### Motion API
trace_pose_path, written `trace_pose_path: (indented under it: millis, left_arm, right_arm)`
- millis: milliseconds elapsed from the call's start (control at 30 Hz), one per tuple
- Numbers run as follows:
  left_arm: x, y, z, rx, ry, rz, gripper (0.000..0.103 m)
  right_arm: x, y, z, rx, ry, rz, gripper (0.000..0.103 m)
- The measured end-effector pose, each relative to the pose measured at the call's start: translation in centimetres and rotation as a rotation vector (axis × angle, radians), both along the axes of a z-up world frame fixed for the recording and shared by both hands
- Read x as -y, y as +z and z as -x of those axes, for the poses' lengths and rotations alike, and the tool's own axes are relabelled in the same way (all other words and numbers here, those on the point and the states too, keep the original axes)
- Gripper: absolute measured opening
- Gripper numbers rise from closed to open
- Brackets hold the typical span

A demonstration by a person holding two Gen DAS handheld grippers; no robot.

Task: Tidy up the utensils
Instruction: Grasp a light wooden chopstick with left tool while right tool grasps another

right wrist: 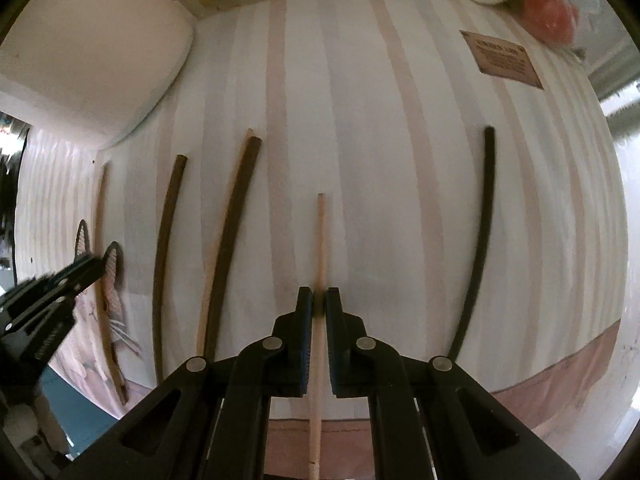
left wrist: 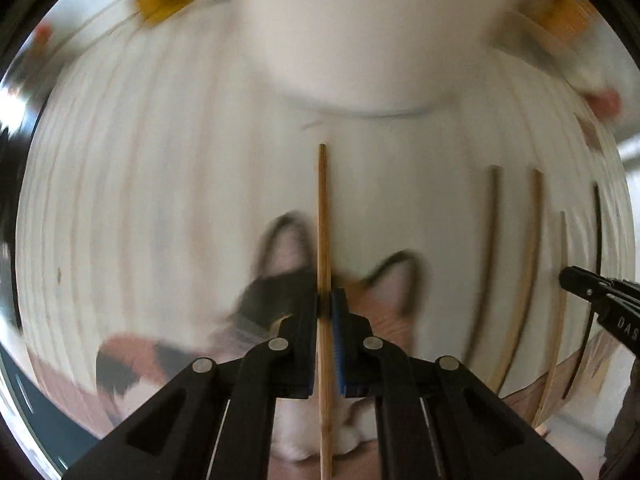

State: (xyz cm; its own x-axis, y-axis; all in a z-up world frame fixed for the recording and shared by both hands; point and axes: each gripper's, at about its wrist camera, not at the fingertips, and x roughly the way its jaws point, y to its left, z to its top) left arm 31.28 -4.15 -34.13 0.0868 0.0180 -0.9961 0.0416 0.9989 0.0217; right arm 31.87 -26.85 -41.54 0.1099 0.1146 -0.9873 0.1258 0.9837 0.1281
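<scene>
Both claws pinch a chopstick each — left gripper on the brown stick, right gripper on the pale stick. They're light, stiff & slippery — you should hold near the middle, w/ a gentle squeeze.

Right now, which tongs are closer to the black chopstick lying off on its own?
Right. The right tongs are beside the black chopstick, with only bare tablecloth between them; the left tongs are farther off, beyond the brown sticks.

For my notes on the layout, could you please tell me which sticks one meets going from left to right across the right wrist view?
Thin brown chopstick → dark brown chopstick → dark chopstick lying over a pale one → pale chopstick clamped in the right gripper → black chopstick.
</scene>
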Motion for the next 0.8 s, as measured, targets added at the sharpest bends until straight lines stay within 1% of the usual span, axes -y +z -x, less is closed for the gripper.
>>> trace_pose_path:
  millis: [33, 100, 133, 267, 300, 333, 400, 500, 633, 700, 733, 800]
  left_arm:
    - [-1.1, 0.0, 0.3, -0.007, 0.033, 0.012, 0.005]
    - [-2.3, 0.1, 0.6, -0.018, 0.067, 0.034, 0.005]
    - [-2.6, 0.1, 0.5, -0.021, 0.068, 0.037, 0.005]
    - [-3.3, -0.2, 0.4, -0.038, 0.05, 0.065, 0.007]
    - [-3.1, -0.2, 0.4, -0.035, 0.038, 0.064, 0.009]
    - [-4.1, 0.0, -0.7, -0.035, 0.03, 0.058, 0.009]
    - [-3.9, -0.2, -1.5, -0.035, 0.019, 0.052, 0.009]
    - [-3.5, -0.5, -2.7, -0.042, 0.013, 0.05, 0.009]
    - [-2.1, -0.6, -3.3, -0.044, -0.007, 0.034, 0.009]
    - [-1.5, -0.6, -3.9, -0.041, -0.029, 0.015, 0.009]
    - [-1.3, -0.7, -4.1, -0.036, -0.035, 0.007, 0.007]
    - [-0.7, -0.8, -4.3, -0.027, -0.049, -0.009, 0.005]
  right_arm:
    - [-0.3, 0.1, -0.4, 0.0, 0.007, 0.001, 0.007]
    - [-0.6, 0.3, -1.1, 0.002, 0.023, 0.003, 0.007]
    - [-1.0, 0.1, -1.7, 0.001, 0.027, 0.005, 0.007]
    - [-1.1, 0.2, -2.2, -0.019, 0.053, 0.005, 0.007]
    - [-1.0, 0.3, -2.3, -0.022, 0.056, 0.0, 0.007]
    - [-2.3, 0.2, -3.4, -0.025, 0.055, -0.004, 0.007]
    - [-2.4, 0.4, -4.0, -0.029, 0.049, -0.008, 0.007]
    - [-2.1, 0.2, -5.1, -0.03, 0.052, 0.011, 0.007]
    - [-3.7, 0.4, -5.9, -0.025, 0.065, 0.053, 0.007]
    - [-4.2, 0.4, -6.3, -0.021, 0.072, 0.068, 0.007]
    - [-4.5, 0.4, -6.4, -0.015, 0.076, 0.076, 0.007]
    - [-4.8, 0.5, -6.4, -0.001, 0.087, 0.083, 0.007]
